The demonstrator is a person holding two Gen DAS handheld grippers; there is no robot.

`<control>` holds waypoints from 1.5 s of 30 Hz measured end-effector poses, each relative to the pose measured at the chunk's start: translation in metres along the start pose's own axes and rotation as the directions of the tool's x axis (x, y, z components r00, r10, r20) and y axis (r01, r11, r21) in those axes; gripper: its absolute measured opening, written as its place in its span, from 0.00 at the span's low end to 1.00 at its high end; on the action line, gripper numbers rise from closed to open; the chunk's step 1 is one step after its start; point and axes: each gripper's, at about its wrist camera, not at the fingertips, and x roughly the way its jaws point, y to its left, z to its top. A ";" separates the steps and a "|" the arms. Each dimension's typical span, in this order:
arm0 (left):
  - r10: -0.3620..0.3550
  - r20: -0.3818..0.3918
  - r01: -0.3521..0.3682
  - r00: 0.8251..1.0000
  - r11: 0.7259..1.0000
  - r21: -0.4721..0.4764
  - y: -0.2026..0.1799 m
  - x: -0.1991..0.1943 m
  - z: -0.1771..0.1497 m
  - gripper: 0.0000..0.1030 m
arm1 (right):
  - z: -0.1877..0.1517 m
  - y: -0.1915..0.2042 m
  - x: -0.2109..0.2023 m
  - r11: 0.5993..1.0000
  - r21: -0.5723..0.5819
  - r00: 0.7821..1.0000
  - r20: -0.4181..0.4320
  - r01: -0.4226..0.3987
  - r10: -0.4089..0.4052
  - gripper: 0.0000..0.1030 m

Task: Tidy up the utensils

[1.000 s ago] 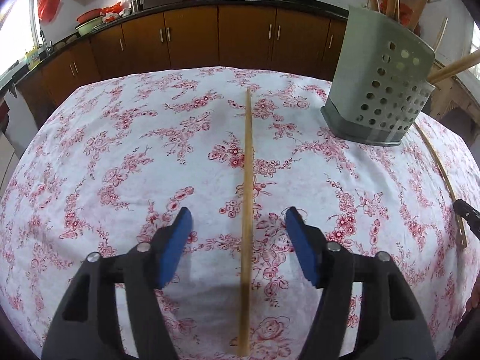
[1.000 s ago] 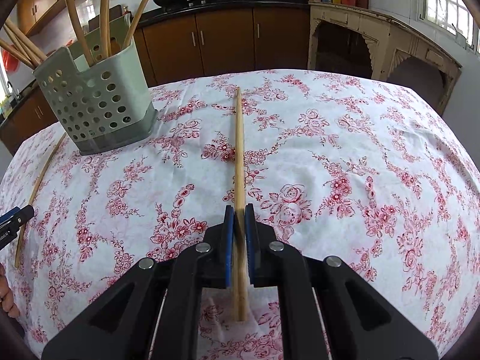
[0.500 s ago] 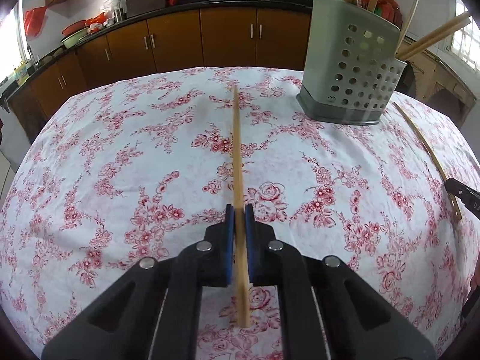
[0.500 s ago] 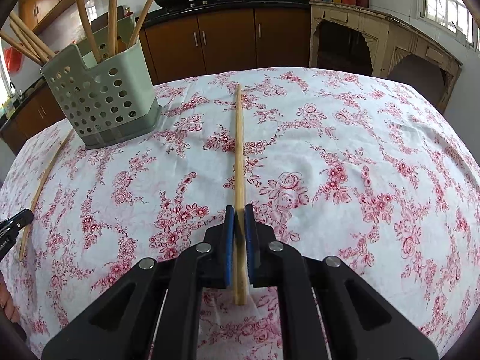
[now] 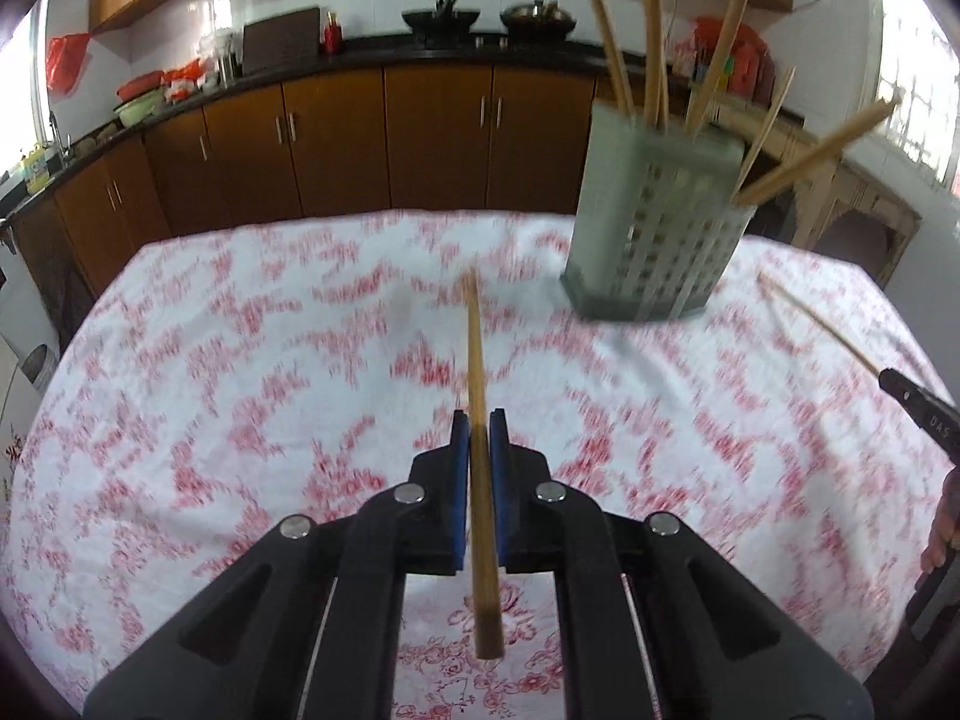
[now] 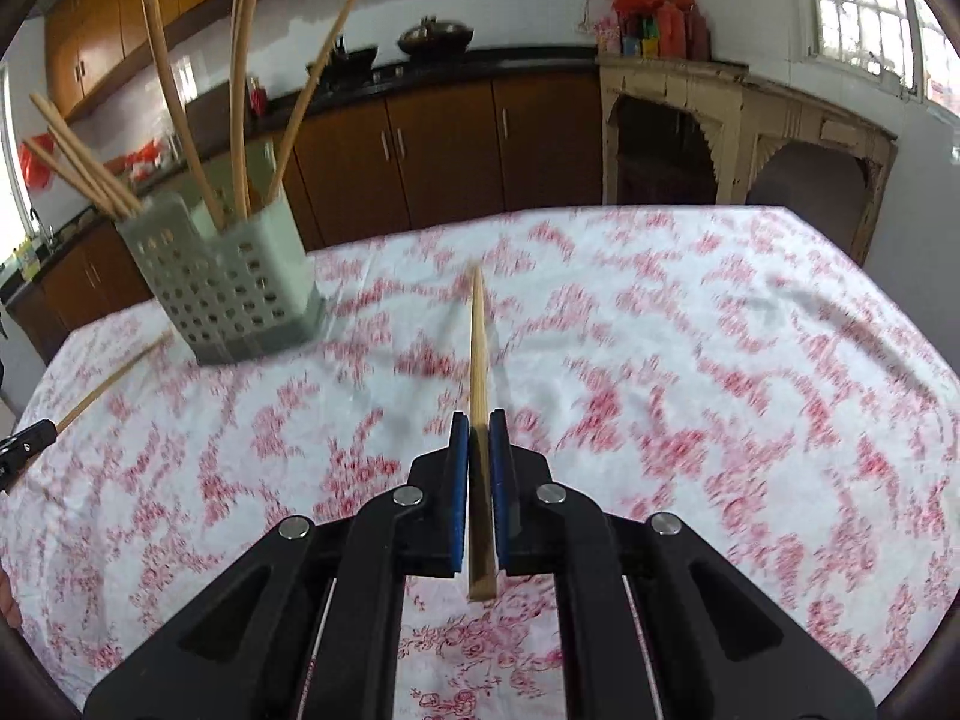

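My left gripper (image 5: 478, 420) is shut on a wooden chopstick (image 5: 477, 360) and holds it lifted above the flowered tablecloth (image 5: 240, 408), pointing away. My right gripper (image 6: 478, 420) is shut on another wooden chopstick (image 6: 477, 336), also lifted. A grey perforated utensil holder (image 5: 654, 228) with several chopsticks stands at the far right in the left wrist view and at the far left in the right wrist view (image 6: 222, 282). The right gripper's tip (image 5: 918, 420) shows at the right edge of the left wrist view, and the left gripper's tip (image 6: 24, 450) at the left edge of the right wrist view.
One loose chopstick (image 5: 822, 324) lies on the cloth between the holder and the other gripper; it also shows in the right wrist view (image 6: 114, 378). Brown kitchen cabinets (image 5: 360, 132) run behind the table. A cream side table (image 6: 744, 138) stands at the back right.
My left gripper closed on its chopstick and lifted it. My right gripper, shut throughout, lifted its chopstick too. Both views now tilt up and show more of the kitchen.
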 end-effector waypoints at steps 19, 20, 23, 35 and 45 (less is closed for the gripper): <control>-0.046 0.034 0.047 0.998 0.999 -0.005 0.001 -0.018 0.004 0.34 | 0.017 -0.001 -0.028 1.000 -0.014 0.993 0.121 -0.009 0.010 0.07; -0.048 0.016 0.048 0.999 0.999 -0.001 -0.001 -0.013 -0.004 0.34 | 0.015 -0.001 -0.026 1.000 -0.015 0.993 0.114 -0.010 0.012 0.07; -0.083 -0.055 0.083 0.995 0.997 0.005 -0.016 0.003 -0.028 0.34 | 0.011 0.002 -0.022 1.000 -0.016 0.995 0.097 -0.016 0.018 0.07; 0.006 -0.156 0.014 0.988 0.992 0.127 -0.063 0.048 -0.037 0.16 | 0.007 0.007 -0.015 1.000 -0.015 0.997 0.071 -0.021 0.022 0.07; -0.002 -0.169 0.000 0.986 1.000 -0.013 0.004 0.076 -0.004 0.10 | 0.007 0.012 -0.006 1.000 -0.017 0.998 0.059 -0.022 0.023 0.07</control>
